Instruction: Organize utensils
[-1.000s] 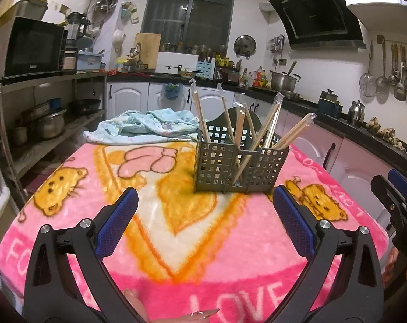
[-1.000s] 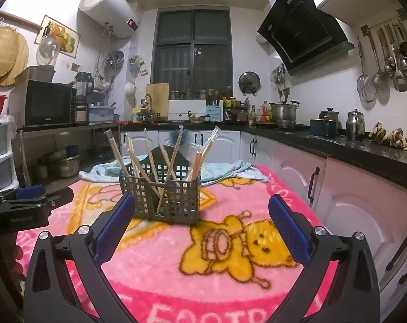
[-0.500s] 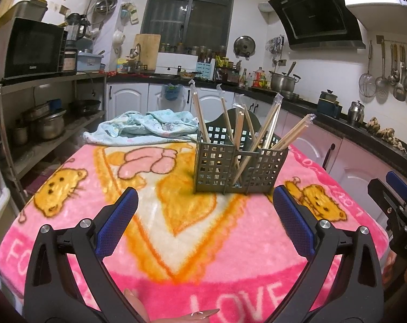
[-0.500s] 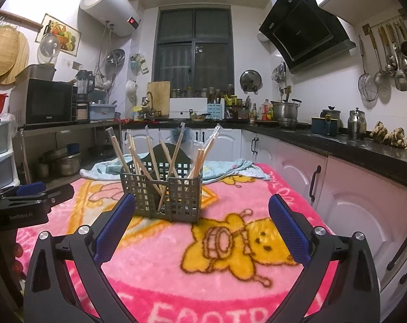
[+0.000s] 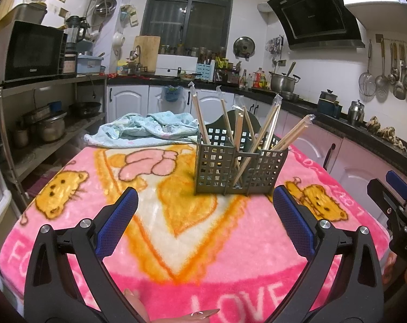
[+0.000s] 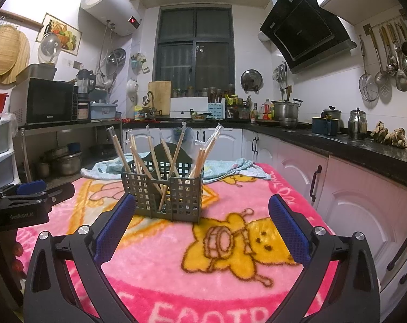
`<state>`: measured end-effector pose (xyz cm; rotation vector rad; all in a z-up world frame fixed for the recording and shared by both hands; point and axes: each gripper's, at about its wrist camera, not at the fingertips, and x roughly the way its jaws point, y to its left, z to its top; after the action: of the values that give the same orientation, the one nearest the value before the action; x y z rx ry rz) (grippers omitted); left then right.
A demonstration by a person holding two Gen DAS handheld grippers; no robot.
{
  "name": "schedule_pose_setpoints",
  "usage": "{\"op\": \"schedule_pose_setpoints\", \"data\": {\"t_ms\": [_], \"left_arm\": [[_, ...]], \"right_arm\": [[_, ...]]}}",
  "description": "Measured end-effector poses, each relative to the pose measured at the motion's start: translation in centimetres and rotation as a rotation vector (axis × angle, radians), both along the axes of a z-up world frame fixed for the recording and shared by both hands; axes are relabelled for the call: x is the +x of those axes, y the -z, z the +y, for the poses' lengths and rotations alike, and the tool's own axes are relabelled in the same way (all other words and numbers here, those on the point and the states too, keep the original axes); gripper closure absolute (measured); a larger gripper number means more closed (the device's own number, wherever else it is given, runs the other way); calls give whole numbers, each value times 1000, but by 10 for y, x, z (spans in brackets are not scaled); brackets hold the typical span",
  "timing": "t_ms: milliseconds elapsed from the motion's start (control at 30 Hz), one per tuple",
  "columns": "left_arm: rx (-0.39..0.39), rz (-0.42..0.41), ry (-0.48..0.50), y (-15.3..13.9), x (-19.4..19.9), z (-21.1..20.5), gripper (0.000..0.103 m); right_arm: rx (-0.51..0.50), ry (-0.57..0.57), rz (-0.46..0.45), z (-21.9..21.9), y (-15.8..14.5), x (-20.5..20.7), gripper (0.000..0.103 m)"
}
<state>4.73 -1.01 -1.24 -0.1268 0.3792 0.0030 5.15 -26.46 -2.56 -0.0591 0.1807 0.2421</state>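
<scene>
**Chopstick caddy stands ahead of both spread grippers**

On the pink cartoon blanket (image 5: 77, 177), the left gripper (image 5: 204, 210) hangs with its blue-padded fingers wide apart, holding nothing. The grey lattice utensil caddy (image 5: 237, 171) stands beyond it, slightly toward its right finger, wrapped chopsticks (image 5: 268, 130) fanning upward. The right gripper (image 6: 202, 215) is likewise spread and empty; the caddy (image 6: 163, 193) sits ahead, just past its left finger.

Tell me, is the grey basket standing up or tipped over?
Standing up. The grey basket sits flat on the pink blanket, and its wrapped chopsticks poke up out of the top.
</scene>
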Motion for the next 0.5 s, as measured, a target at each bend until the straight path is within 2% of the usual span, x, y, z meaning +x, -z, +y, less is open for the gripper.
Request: {"op": "schedule_pose_setpoints", "data": {"t_ms": [500], "left_arm": [[0, -2, 3, 0, -1, -1, 11]], "right_arm": [[-3, -1, 6, 1, 1, 0, 6]]}}
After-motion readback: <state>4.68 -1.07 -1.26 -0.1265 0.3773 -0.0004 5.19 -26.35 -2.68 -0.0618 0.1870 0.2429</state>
